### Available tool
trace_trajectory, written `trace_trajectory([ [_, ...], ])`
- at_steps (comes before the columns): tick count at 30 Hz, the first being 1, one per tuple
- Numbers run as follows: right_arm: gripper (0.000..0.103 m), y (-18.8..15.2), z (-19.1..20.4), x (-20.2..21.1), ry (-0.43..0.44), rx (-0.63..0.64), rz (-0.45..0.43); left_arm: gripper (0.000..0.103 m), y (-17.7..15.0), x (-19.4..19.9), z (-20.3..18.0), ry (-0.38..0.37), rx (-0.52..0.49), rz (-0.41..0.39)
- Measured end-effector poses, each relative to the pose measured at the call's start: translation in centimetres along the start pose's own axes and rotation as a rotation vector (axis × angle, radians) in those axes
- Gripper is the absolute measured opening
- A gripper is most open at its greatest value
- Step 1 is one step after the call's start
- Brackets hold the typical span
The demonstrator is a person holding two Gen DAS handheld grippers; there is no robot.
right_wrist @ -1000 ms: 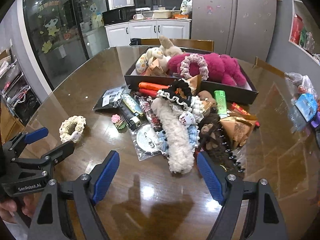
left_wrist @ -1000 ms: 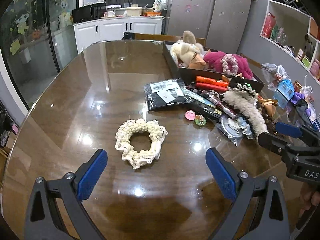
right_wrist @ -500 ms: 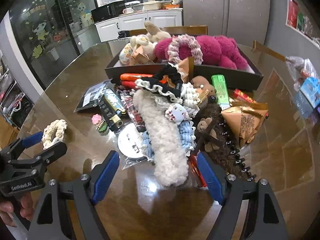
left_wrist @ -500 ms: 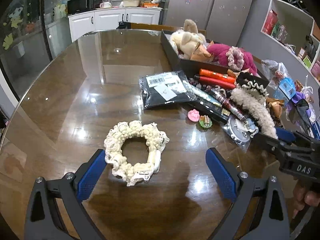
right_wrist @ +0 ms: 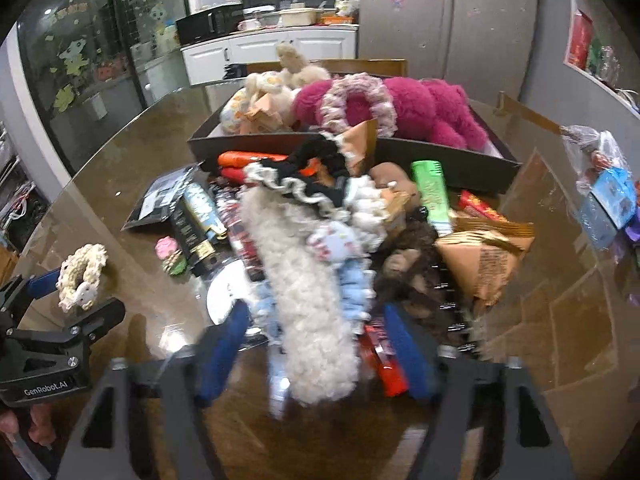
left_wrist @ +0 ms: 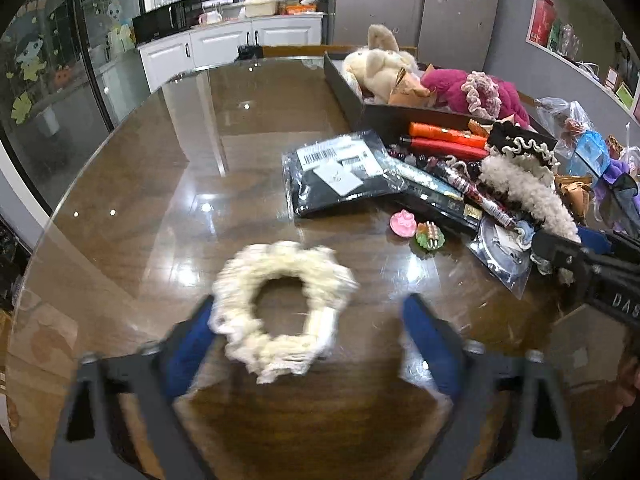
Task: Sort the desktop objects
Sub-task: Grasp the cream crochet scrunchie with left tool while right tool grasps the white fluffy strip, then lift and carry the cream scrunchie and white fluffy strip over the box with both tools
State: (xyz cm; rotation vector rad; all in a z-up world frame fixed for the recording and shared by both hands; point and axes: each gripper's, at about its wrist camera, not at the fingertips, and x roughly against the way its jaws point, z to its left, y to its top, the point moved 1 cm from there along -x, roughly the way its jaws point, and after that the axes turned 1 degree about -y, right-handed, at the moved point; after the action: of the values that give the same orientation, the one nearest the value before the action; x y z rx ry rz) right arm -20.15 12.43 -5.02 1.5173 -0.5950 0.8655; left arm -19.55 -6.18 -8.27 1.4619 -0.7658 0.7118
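Both pairs of blue-padded fingers are closing, each around a soft item not yet clamped. On the left gripper point(left_wrist: 308, 344), the cream scrunchie point(left_wrist: 280, 304) lies on the table point(left_wrist: 160, 184) between the jaws, touching the left pad while the right pad stands clear. On the right gripper point(right_wrist: 316, 344), the long fluffy cream hair piece point(right_wrist: 308, 304) lies between the pads at the near end of the clutter pile, the dark box point(right_wrist: 460, 160) of plush toys at 12 o'clock beyond it.

A good grip probably means centring the scrunchie so both pads meet its ring, and closing the right pads on the fluffy piece alone, clear of the red packet point(right_wrist: 386, 364) and blue frill point(right_wrist: 352, 288) beside it.

Both grippers tilt steeply down toward the tabletop, side by side: the right appears at 3 o'clock in the left view, the left at 8 o'clock in the right view.
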Motion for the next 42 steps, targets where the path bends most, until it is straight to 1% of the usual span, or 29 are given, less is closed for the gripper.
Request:
trace_trajectory([
  [1,0.046,0.1,-0.2,0.1,0.016,-0.007,-0.001,0.062,0.1,0.2,0.0,0.004,0.002,-0.009],
  [2,0.04,0.1,-0.4,0.1,0.028,-0.01,-0.003,0.052,0.1,0.2,0.0,0.0,0.004,-0.01],
  [3,0.039,0.1,-0.4,0.1,0.032,-0.006,-0.004,0.043,0.1,0.2,-0.1,0.008,-0.001,-0.011],
  [5,0.036,0.1,-0.3,0.1,0.033,0.006,-0.002,0.034,0.2,0.3,-0.2,-0.005,0.0,-0.011],
  [8,0.035,0.0,-0.5,0.3,0.06,-0.014,-0.002,0.026,0.2,0.5,0.0,-0.019,0.01,-0.011],
  [10,0.035,0.1,-0.5,0.4,0.067,-0.014,0.002,0.026,0.2,0.5,0.1,-0.038,0.023,-0.007],
  [13,0.034,0.0,-0.2,0.9,0.072,-0.01,-0.004,0.025,0.1,0.7,0.0,-0.039,0.018,-0.005],
  [24,0.033,0.3,-0.4,3.1,0.108,-0.027,-0.035,0.025,0.7,2.9,-1.1,-0.062,-0.001,-0.048],
  [32,0.032,0.8,-0.8,5.3,0.154,-0.051,-0.073,0.025,1.0,4.1,-1.4,-0.064,0.007,-0.064],
  [37,0.032,1.3,-1.1,7.0,0.184,-0.067,-0.108,0.025,1.6,5.1,-2.0,-0.081,0.001,-0.085],
  [39,0.032,1.5,-1.2,7.7,0.183,-0.07,-0.126,0.025,1.9,5.4,-2.4,-0.087,0.001,-0.093],
  [42,0.032,1.7,-1.4,8.5,0.186,-0.073,-0.142,0.025,2.2,5.7,-3.0,-0.064,-0.02,-0.099],
])
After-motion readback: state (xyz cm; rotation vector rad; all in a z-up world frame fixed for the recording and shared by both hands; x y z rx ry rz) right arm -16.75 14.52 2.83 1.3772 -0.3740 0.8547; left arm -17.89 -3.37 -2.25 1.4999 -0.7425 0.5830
